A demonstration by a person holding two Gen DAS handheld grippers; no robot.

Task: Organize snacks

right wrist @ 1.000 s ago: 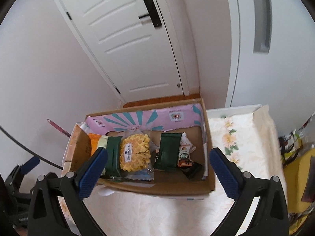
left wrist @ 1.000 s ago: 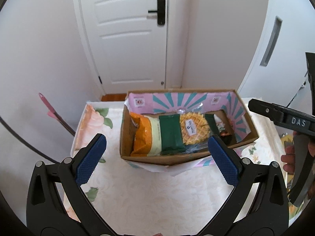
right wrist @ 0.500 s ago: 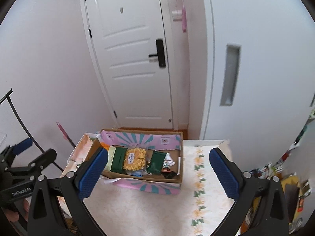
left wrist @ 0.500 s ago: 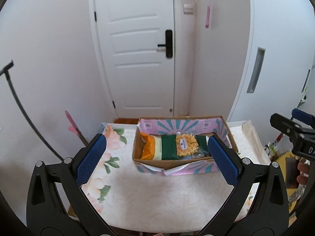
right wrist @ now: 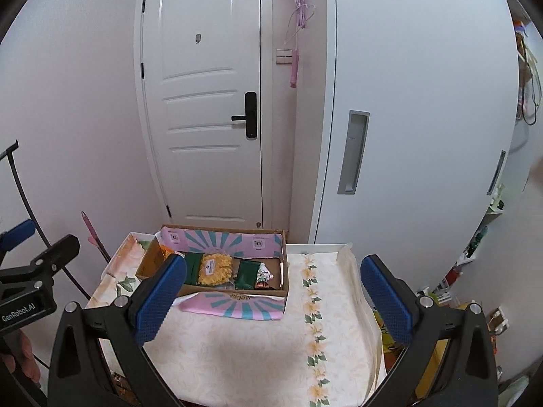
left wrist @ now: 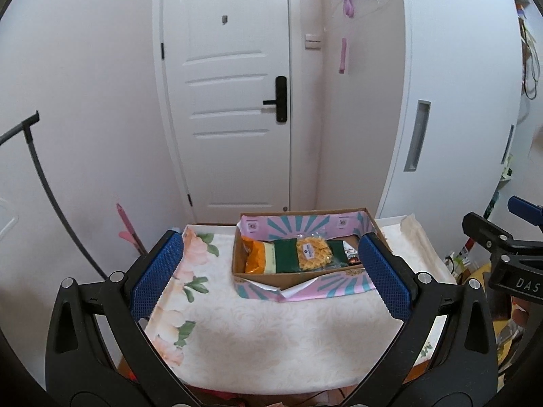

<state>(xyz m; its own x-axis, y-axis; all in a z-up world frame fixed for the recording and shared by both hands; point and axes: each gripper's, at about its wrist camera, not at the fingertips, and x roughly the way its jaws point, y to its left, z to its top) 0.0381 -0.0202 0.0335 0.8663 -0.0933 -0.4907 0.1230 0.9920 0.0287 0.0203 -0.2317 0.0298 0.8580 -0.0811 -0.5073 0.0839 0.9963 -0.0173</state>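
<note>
Both tongs, left gripper (left wrist: pixel 271 274) & right gripper (right wrist: pixel 273 291), held released, empty; snacks (left wrist: pixel 298 254) seen packed in far box (left wrist: pixel 305 279).

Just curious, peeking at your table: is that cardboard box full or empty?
Partly full. The cardboard box holds snack packets lying in a row; bare cardboard floor shows at its right end.

- Left gripper (left wrist: pixel 271 276) — jaws spread wide, nothing between the blue pads (left wrist: pixel 157 273); held level and pointing forward.
- Right gripper (right wrist: pixel 271 290) — jaws equally wide apart and empty, blue pads (right wrist: pixel 385 300) facing each other.
- A hand (right wrist: pixel 23 361) grips the left gripper's handle, seen at the lower left edge of the right wrist view.
</note>
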